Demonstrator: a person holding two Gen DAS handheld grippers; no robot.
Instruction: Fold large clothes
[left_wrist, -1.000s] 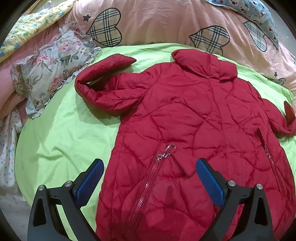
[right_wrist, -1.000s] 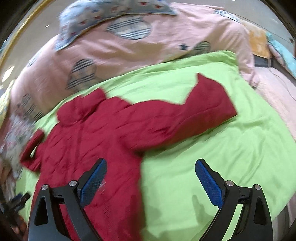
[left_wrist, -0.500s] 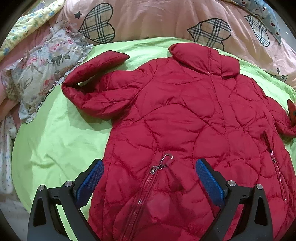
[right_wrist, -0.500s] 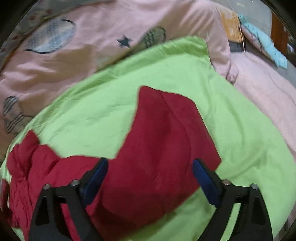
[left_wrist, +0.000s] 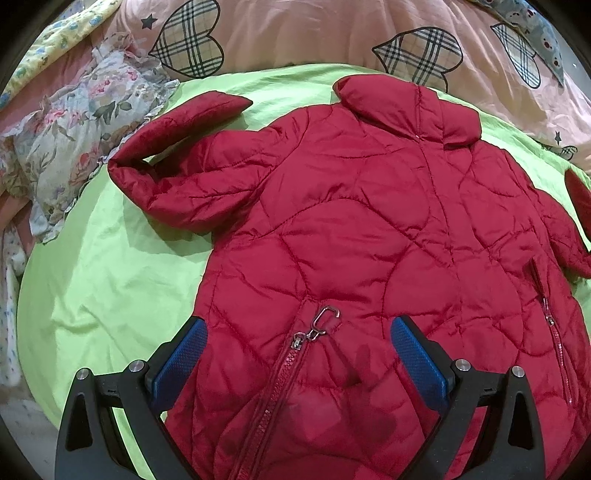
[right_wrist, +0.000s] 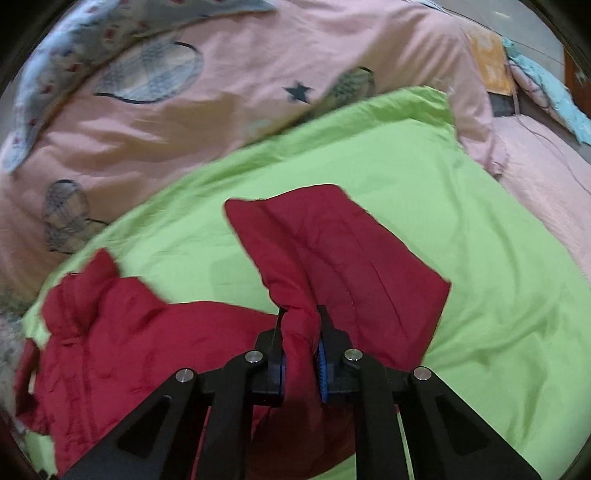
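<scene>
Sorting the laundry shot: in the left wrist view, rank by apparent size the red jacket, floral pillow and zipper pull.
1. red jacket, by far the largest
2. floral pillow
3. zipper pull, though nearest the camera

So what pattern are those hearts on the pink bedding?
Plaid checks, tan with dark lines, on the pink quilt; clearest in the left wrist view.

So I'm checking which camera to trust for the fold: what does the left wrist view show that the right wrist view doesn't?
Only the left wrist view shows the red quilted jacket's front zipper with its metal pull, the collar, the bent-back sleeve beside the floral pillow, and the open left gripper over the hem.

Only the right wrist view shows the right gripper shut on the other sleeve, pinching a fold.

Both show the jacket, the green sheet and the pink heart-print quilt.
</scene>
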